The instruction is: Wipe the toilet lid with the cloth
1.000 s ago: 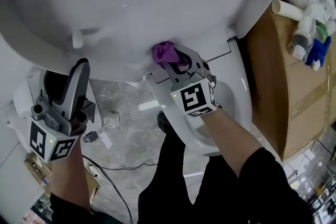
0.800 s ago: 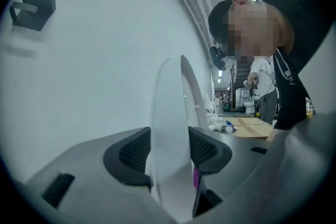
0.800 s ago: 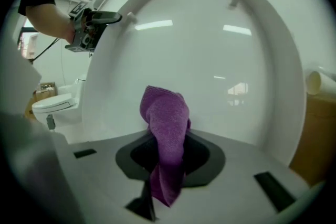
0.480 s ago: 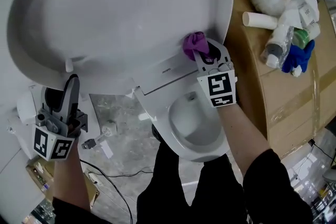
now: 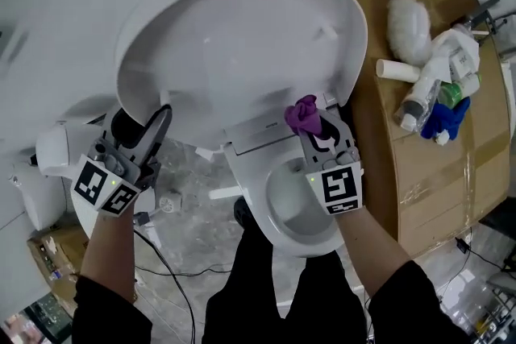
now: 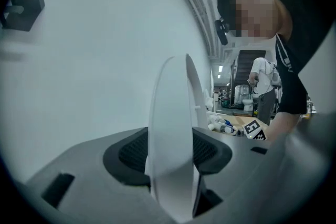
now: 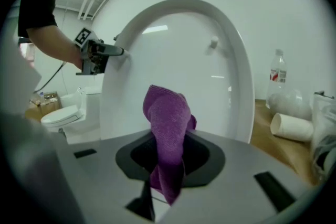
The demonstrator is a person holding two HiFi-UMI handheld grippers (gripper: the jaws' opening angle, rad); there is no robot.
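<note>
no legible txt anywhere, bottle label (image 7: 277,75) too blurry to read

Left gripper (image 5: 161,121) and right gripper (image 5: 318,126): light grey moulded bodies with black textured jaw recesses. Each carries a white cube (image 5: 340,189) bearing black square markers and a small green light. The person wears black short sleeves (image 5: 407,294) and black trousers (image 5: 266,286).
</note>
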